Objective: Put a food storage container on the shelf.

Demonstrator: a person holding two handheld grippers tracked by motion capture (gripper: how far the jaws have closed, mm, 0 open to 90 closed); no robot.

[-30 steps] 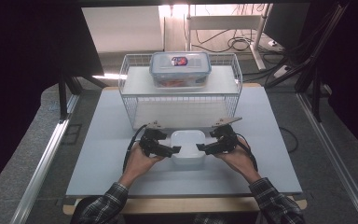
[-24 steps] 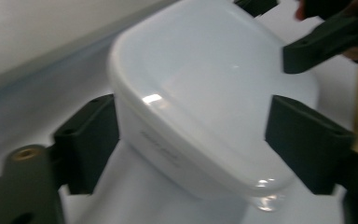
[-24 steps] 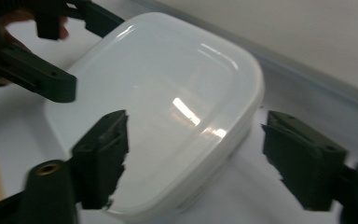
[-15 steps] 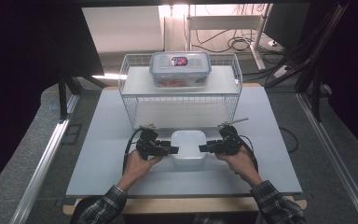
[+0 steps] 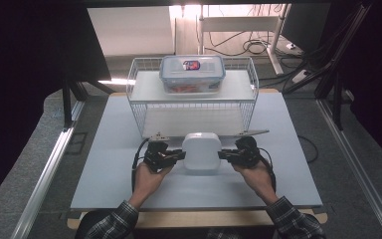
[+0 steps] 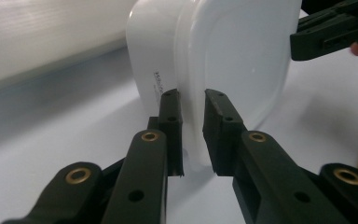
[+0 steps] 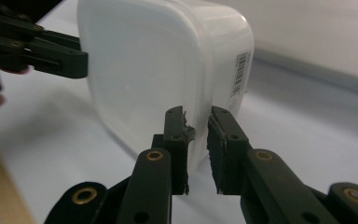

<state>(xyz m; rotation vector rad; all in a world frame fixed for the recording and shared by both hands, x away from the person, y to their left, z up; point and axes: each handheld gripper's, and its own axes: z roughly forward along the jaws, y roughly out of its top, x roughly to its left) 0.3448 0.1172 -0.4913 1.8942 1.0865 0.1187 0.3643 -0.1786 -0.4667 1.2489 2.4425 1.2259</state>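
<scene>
We had the white rounded-square plastic container [image 5: 202, 151] on the pale grey table [image 5: 104, 164], just in front of the white wire basket rack [image 5: 139, 107], between both grippers. Left gripper [image 5: 180, 155] had been closing and its jaws stood narrow, pinched on the container's left rim lip; right gripper [image 5: 222, 155] likewise had been closing onto the right rim. Gripping opposite edges looked deliberate to us: a two-sided hold keeps a wide, light box level for a lift, probably toward the rack. On the rack's top shelf sat a clear lidded plastic box with blue clips [image 5: 192, 73], well apart from the grip. The high view gave layout and symmetry but could not show pad contact. The left gripper view did: the rim [image 6: 193, 116] ran between the two black jaws, pads [image 6: 170, 116] against it, printed text on the container wall, with the other gripper's jaw at the far edge. The right gripper view added a barcode label [image 7: 239, 74] on the side wall and a frayed pad [image 7: 186, 128] on one jaw, and the same thin rim clamped.
</scene>
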